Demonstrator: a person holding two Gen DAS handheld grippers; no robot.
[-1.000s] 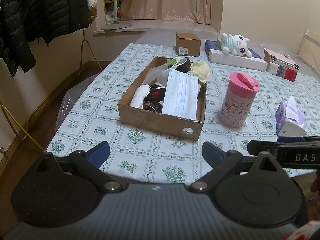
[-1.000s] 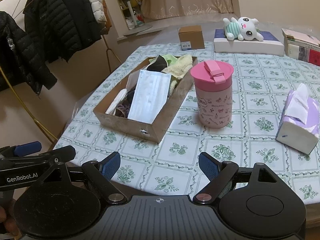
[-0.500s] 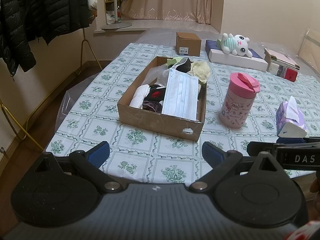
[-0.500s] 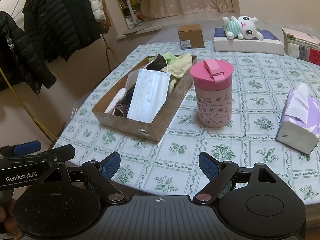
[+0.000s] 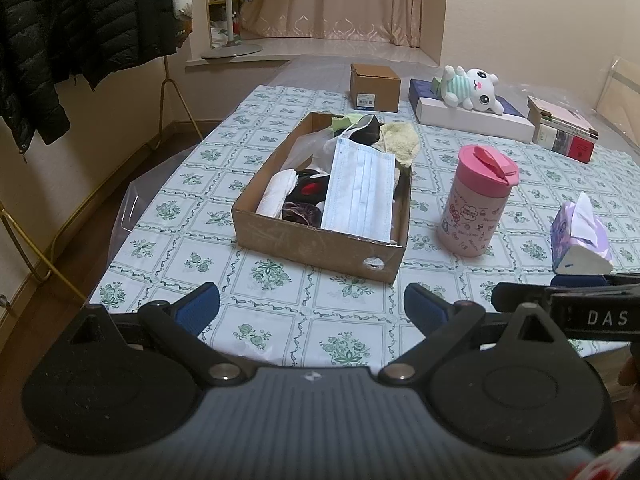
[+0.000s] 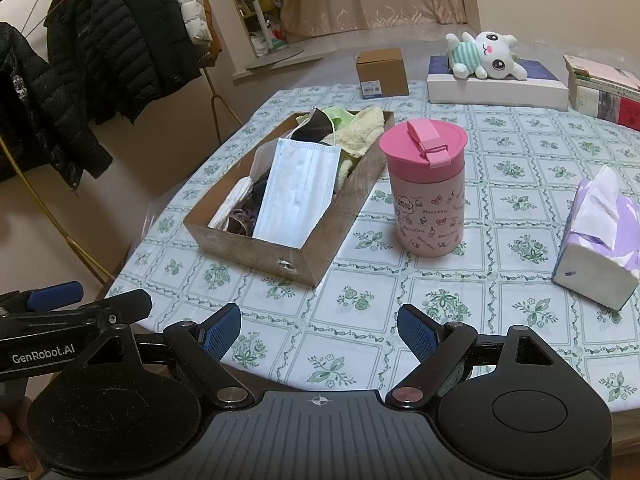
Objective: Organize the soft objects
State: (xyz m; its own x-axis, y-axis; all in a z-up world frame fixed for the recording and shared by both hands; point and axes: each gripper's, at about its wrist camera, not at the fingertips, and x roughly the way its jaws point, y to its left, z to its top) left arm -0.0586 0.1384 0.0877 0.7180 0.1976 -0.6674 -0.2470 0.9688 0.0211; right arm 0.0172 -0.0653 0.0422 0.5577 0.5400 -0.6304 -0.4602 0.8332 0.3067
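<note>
A shallow cardboard box [image 5: 320, 248] [image 6: 320, 256] sits on the patterned table, filled with soft items. A pale blue face mask [image 5: 358, 194] [image 6: 298, 196] lies on top, with a yellow cloth [image 5: 400, 142] [image 6: 360, 132], a black mask [image 5: 366, 130] and a white rolled cloth [image 5: 276, 194] around it. A white plush toy [image 5: 468, 90] [image 6: 486, 56] lies on a flat box at the far side. My left gripper [image 5: 312, 310] hovers open over the near table edge, short of the box. My right gripper [image 6: 320, 332] is open too, nothing between its fingers.
A pink lidded cup [image 5: 476, 206] [image 6: 426, 188] stands right of the box. A purple tissue pack [image 5: 580, 236] [image 6: 600, 240] lies further right. A small brown carton [image 5: 374, 88] and stacked books [image 5: 564, 128] sit at the back. Dark jackets [image 6: 100, 56] hang on a rack left.
</note>
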